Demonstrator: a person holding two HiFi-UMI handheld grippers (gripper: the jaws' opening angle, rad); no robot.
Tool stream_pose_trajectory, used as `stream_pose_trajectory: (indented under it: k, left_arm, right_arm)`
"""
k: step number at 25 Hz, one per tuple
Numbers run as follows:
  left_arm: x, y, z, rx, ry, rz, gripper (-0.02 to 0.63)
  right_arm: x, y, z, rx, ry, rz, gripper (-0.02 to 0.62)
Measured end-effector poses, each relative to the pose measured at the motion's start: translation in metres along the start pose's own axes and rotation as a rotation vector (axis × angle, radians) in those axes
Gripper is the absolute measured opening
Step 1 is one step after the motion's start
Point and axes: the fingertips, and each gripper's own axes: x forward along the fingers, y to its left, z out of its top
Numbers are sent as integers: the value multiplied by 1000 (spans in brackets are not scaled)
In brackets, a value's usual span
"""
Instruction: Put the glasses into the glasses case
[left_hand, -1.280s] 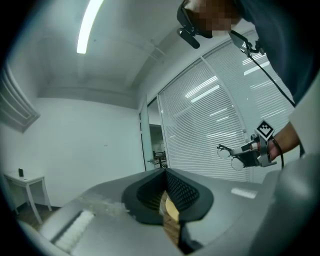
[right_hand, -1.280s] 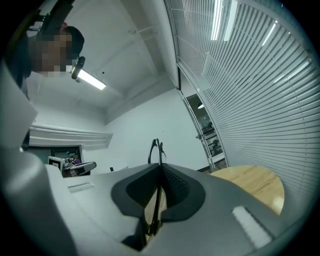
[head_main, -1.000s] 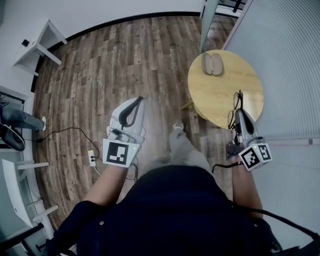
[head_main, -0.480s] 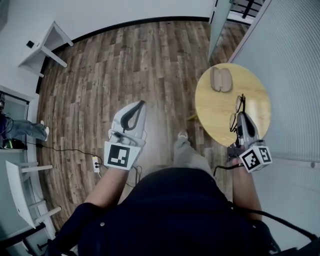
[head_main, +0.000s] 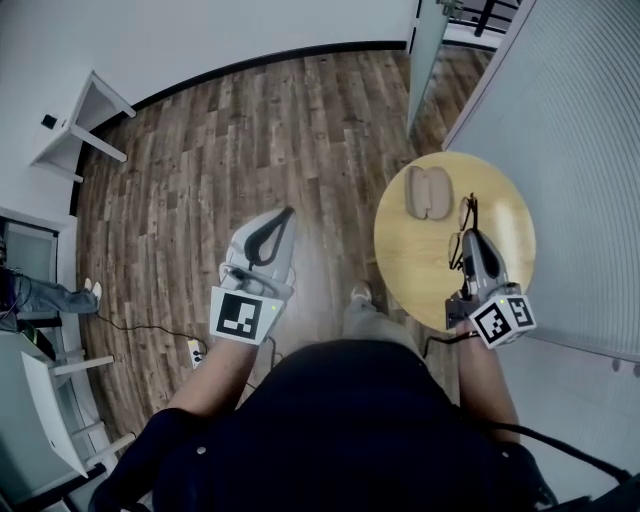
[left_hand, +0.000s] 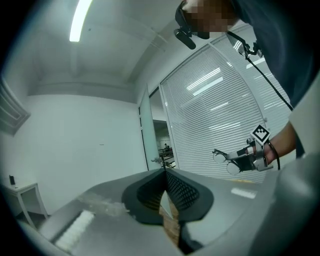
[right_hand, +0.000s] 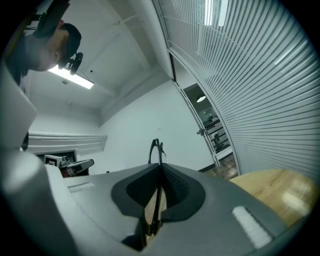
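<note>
Dangling from the right gripper (head_main: 471, 238) is the pair of dark thin-framed glasses (head_main: 460, 243), sitting right of centre in the head view over the round light wooden table (head_main: 415, 265). The right gripper view shows the jaws clamped on the frame, with one thin bit of the glasses (right_hand: 156, 149) poking up past the tips of the gripper (right_hand: 160, 171). From the left gripper view you can see the glasses (left_hand: 223, 158) at the right edge of the frame, held up in the air with both lenses sticking out sideways. The open tan oval glasses case (head_main: 430, 192) lies on the upper left part of the table, near the glasses but apart from them. Over at centre left of the head view, the left gripper (head_main: 284, 213) is above the dark wood plank floor (head_main: 250, 130), well apart from the table; its own view shows the gripper (left_hand: 165, 175) with jaws pressed together and nothing between them. A white slatted blind wall (head_main: 570, 150) fills the right side, and a small white side table (head_main: 85, 110) sits in the upper left corner.
</note>
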Motion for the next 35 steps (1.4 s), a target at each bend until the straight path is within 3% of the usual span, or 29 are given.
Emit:
stream_pose_trajectory:
  k: [12,19,24,35]
  left_arm:
    - [131,-2,5,110,48,-80,6]
    - [171,12,-14,70,87,-131,6]
    - [210,22,-24,48,23,-182,6]
    - [275,62,-61,-12,57,-224,6]
  right_arm:
    - [79,-92,-1,89,18,-25,22]
    - [100,-122,2,83,25,-88,23]
    - [122,-142,-15,62,54,-144,22]
    - [161,-161,-37,47,127,-232,23]
